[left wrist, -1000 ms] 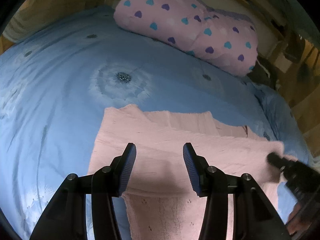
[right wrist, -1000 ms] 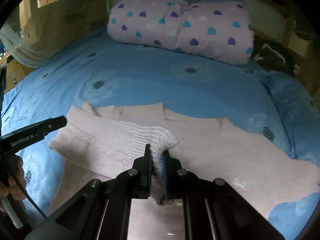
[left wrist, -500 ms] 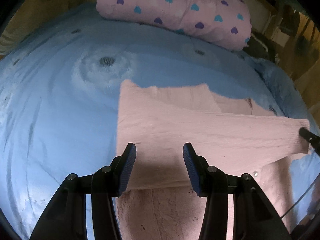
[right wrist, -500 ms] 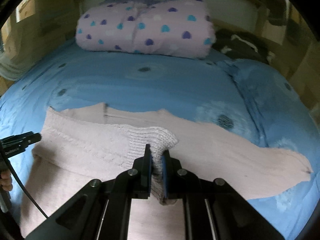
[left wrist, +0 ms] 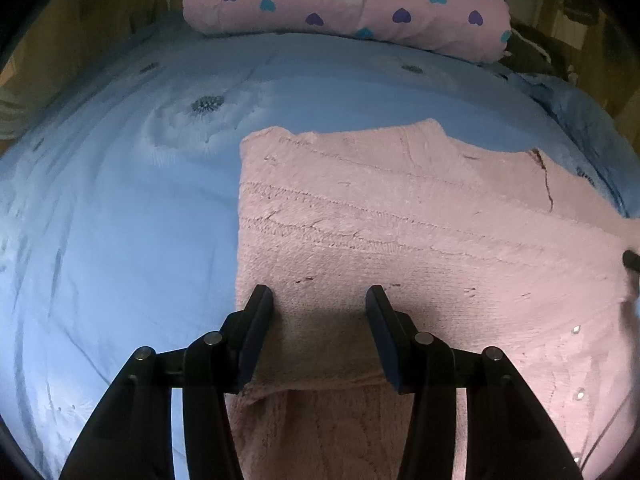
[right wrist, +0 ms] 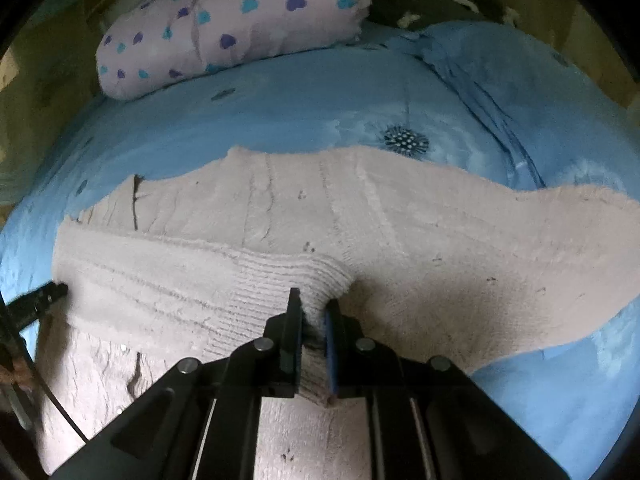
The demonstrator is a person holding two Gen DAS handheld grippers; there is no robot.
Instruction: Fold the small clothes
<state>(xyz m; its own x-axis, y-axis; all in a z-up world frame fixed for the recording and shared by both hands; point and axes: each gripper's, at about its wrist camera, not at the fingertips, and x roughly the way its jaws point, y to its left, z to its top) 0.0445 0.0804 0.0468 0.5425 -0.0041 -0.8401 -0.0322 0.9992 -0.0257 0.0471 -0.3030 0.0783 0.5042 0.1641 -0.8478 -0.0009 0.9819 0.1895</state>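
A pink knitted sweater (left wrist: 400, 240) lies flat on the blue bedsheet (left wrist: 120, 220). Its left sleeve is folded across the body; the right sleeve (right wrist: 540, 240) lies stretched out to the right. My left gripper (left wrist: 320, 304) is open and empty, low over the folded sleeve near the sweater's left edge. My right gripper (right wrist: 314, 308) is shut on the ribbed cuff (right wrist: 296, 280) of the folded sleeve, over the middle of the sweater. The right gripper's tip shows at the right edge of the left wrist view (left wrist: 631, 259).
A rolled pink quilt with heart print (left wrist: 352, 0) lies at the head of the bed, also in the right wrist view (right wrist: 232, 28). Dark clothing (right wrist: 432, 0) sits beside it. The wooden bed frame (left wrist: 624, 92) borders the right side.
My right gripper has drawn the cuff further right across the sweater, so the sleeve lies flatter over the body. My left gripper has stayed open and come closer over the sweater's left edge.
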